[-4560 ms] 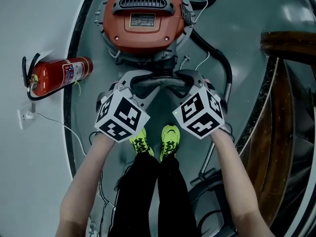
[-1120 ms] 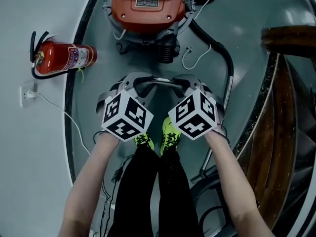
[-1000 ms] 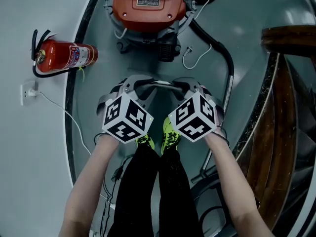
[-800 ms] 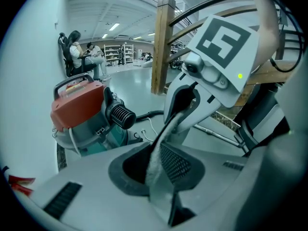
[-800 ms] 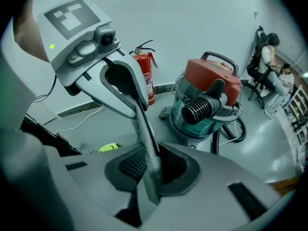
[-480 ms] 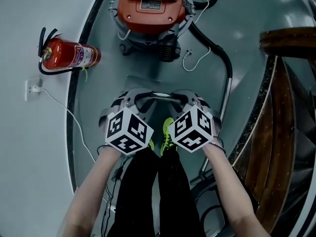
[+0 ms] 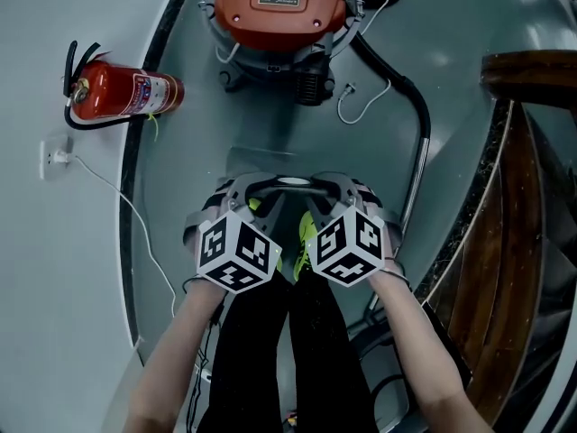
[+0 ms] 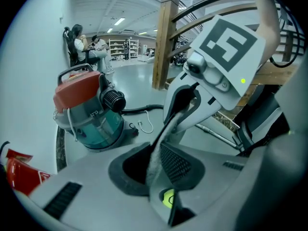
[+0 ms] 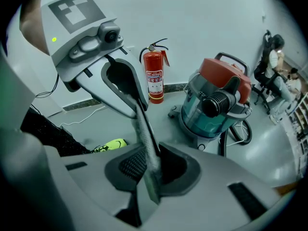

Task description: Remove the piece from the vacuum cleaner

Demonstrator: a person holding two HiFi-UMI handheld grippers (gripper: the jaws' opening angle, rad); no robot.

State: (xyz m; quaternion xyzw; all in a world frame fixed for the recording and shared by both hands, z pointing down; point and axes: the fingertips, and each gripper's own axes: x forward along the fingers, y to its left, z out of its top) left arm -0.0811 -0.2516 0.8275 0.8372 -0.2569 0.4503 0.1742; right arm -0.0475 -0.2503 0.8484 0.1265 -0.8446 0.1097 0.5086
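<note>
The left gripper (image 7: 248, 197) and the right gripper (image 7: 338, 192) are side by side in the lower middle of the head view, above the person's yellow-green shoes (image 7: 306, 234). Between them they carry the thin grey and black curved piece (image 7: 290, 184). It bridges from one gripper to the other and is well apart from the vacuum cleaner.

In the left gripper view the jaws of the left gripper (image 8: 156, 170) are nearly together and pressed on the flat grey edge of the piece (image 8: 166, 129). In the right gripper view the right gripper (image 9: 150, 170) is clamped on the other end of it (image 9: 142, 129) in the same way.

The round vacuum cleaner with a red lid and a teal body (image 7: 279, 12) stands at the top centre of the head view. Its black ribbed inlet (image 9: 219, 102) is uncovered. A black hose (image 7: 401, 88) curves from it to the right. A red fire extinguisher (image 7: 122, 93) lies on the grey floor (image 7: 198, 152) at the upper left.
</note>
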